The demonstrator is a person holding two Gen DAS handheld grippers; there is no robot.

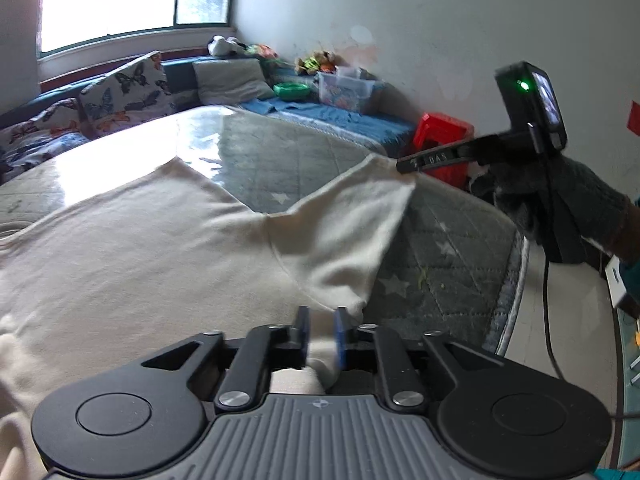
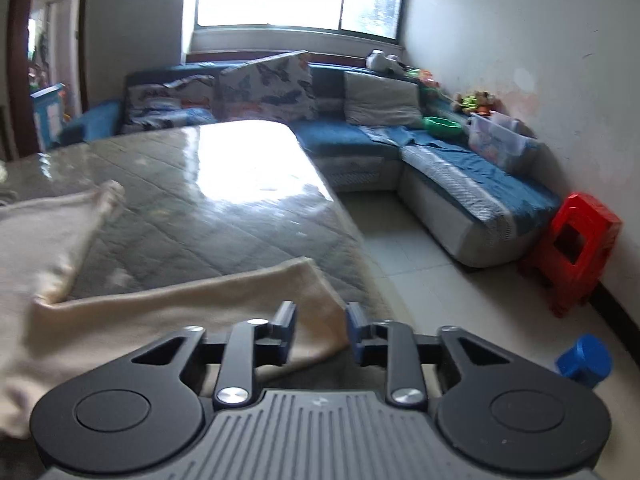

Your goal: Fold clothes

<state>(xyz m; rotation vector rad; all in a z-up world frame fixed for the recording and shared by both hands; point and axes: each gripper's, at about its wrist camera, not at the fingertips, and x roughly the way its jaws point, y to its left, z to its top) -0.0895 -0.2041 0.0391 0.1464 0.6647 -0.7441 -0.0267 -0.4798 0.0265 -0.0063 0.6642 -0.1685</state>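
Midway through a fold, a cream garment lies spread across the glossy quilted table, its near sleeve reaching toward the table's right edge. At the garment's near hem, the left gripper has its blue pads slightly apart with a ridge of cloth standing between them; they do not look pressed hard onto it. Beyond the sleeve's far tip, the right gripper, carried by a gloved hand, points at the cuff, and its own camera shows its jaws apart over the sleeve end with nothing clamped. The risk from here, as a judgement, is a loose hold on both sides: with the left pads barely closed, the hem could slip free once lifted, and the right jaws, sitting close to the table's edge, could close on air or catch only a thin lip of cuff, letting the sleeve slide off toward the floor. Behind the table stand a blue sofa and a red stool
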